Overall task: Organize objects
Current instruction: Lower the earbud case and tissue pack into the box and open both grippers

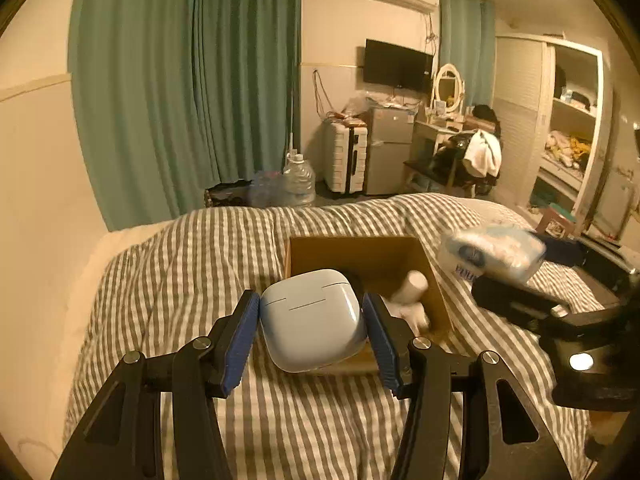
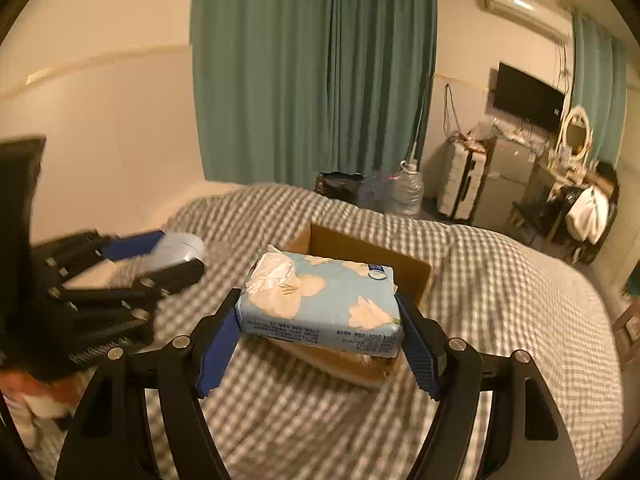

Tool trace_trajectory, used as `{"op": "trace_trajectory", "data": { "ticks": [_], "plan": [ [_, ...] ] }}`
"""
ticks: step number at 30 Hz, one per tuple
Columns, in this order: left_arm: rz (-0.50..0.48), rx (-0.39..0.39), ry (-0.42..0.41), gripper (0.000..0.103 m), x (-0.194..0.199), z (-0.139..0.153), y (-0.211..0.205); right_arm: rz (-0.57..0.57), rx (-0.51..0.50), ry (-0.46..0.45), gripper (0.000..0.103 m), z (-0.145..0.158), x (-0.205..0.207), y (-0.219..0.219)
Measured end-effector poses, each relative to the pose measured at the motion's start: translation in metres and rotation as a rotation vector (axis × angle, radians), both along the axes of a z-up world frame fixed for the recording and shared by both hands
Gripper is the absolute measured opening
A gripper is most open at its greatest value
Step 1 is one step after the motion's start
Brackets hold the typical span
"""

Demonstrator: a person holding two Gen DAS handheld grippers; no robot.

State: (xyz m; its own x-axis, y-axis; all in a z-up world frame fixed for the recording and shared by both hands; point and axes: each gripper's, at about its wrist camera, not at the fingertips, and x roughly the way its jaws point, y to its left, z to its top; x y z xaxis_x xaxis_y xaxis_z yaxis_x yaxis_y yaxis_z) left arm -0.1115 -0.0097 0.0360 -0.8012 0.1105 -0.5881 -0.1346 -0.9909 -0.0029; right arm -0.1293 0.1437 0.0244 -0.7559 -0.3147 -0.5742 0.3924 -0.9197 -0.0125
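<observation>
1. Clearly both tools are loaded: the left hand-held gripper [image 1: 312, 338] is clamped on a pale blue earbud case [image 1: 312, 320], its blue pads pressing the case's two flat sides, at the lower centre of the left wrist view.
2. That earbud case looks like smooth, hard plastic with rounded corners, light but slippery. I judge the grip on the broad side faces, below the lid seam, to be the right one, since squeezing across the lid could pop it open.
3. The right hand-held gripper [image 2: 318, 346] is clamped on a soft tissue pack [image 2: 320, 304], blue with pale flowers, at the centre of the right wrist view, with a tissue tuft sticking up at its upper left end.
4. The tissue pack is light and squashy with a slick film wrapper. It will give under the pads, so holding it across the short width near the middle, as now, seems best, because a hold at one end would let it sag.
5. An open cardboard box [image 1: 320, 252] sits on the striped bed [image 1: 180, 280] just beyond both held items, with a couple of small white items [image 1: 414, 288] already inside. It is likely the place to put them.
6. A drop onto the bedding would harm neither much, though the case could bounce off.
</observation>
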Motion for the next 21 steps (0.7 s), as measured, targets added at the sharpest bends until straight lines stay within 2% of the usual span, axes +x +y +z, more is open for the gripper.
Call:
{"op": "trace_trajectory", "data": {
  "ticks": [5, 9, 12, 13, 15, 18, 21],
  "plan": [
    [-0.015, 0.015, 0.007, 0.054, -0.062, 0.015, 0.004, -0.024, -0.046, 0.029, 0.073, 0.041, -0.061, 0.002],
    [-0.062, 0.084, -0.093, 0.054, -0.127, -0.005, 0.008, -0.041, -0.183, -0.028, 0.073, 0.038, -0.114, 0.015],
    [-0.067, 0.137, -0.112, 0.054, -0.163, -0.028, 0.010, -0.113, -0.233, -0.074, 0.073, 0.010, -0.156, 0.025],
    [-0.049, 0.141, -0.117, 0.054, -0.169, -0.035, 0.010, -0.127, -0.278, -0.100, 0.073, -0.007, -0.167, 0.031],
    [-0.008, 0.116, -0.103, 0.054, -0.174, -0.052, 0.011, -0.148, -0.301, -0.114, 0.073, -0.030, -0.175, 0.036],
    [-0.040, 0.046, -0.077, 0.054, -0.175, -0.078, 0.017, -0.188, -0.241, -0.106, 0.073, -0.065, -0.176, 0.040],
    [-0.054, 0.036, -0.124, 0.054, -0.185, -0.103, 0.015, -0.186, -0.239, -0.125, 0.073, -0.082, -0.181, 0.041]
  ]
}}
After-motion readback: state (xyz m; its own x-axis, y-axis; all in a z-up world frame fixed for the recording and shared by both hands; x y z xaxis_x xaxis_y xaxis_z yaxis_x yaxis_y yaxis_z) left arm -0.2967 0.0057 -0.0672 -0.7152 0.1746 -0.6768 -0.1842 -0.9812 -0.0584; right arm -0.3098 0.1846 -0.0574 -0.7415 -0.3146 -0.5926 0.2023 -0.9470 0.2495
